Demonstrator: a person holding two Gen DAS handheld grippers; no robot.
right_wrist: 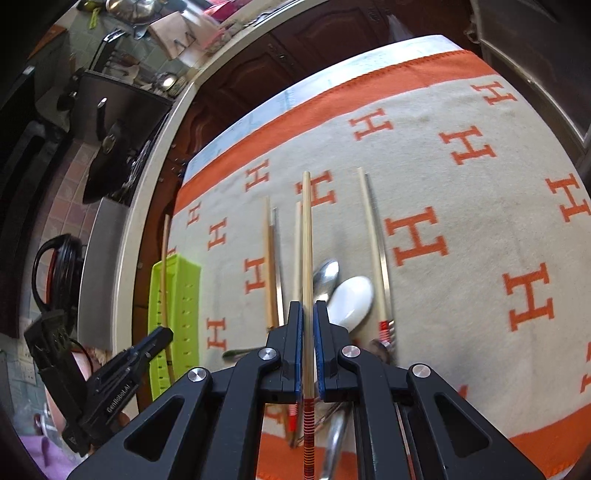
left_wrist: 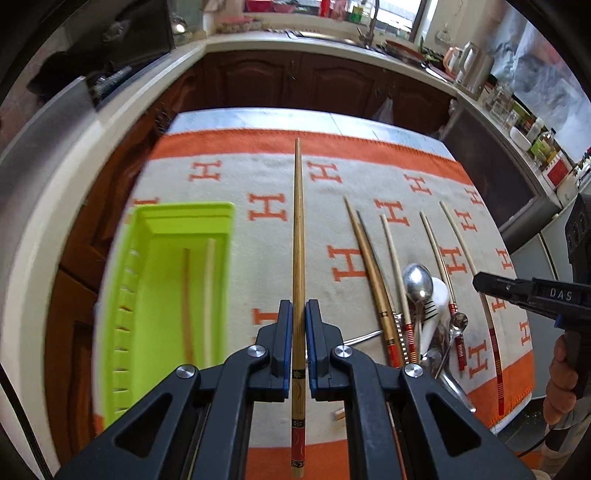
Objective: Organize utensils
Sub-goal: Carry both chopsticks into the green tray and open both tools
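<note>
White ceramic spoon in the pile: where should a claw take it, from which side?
Judging by both views, grip the white ceramic spoon across its bowl, from above. The bowl lies exposed on top; its handle runs back under the steel spoon and chopsticks, so it is likely harder to reach.

This was a home kitchen. A pale counter [left_wrist: 258,38] ran round the room above dark wooden cabinet doors [left_wrist: 255,79], with a sink tap [left_wrist: 371,22] under a window [left_wrist: 402,14], a kettle [left_wrist: 474,64] and jars [left_wrist: 532,129] along one side. A desk [left_wrist: 258,116] under an orange-and-cream blanket [left_wrist: 229,155] carried chopsticks [left_wrist: 369,266], spoons [left_wrist: 417,284] and a green plastic tray [left_wrist: 221,221].
</note>
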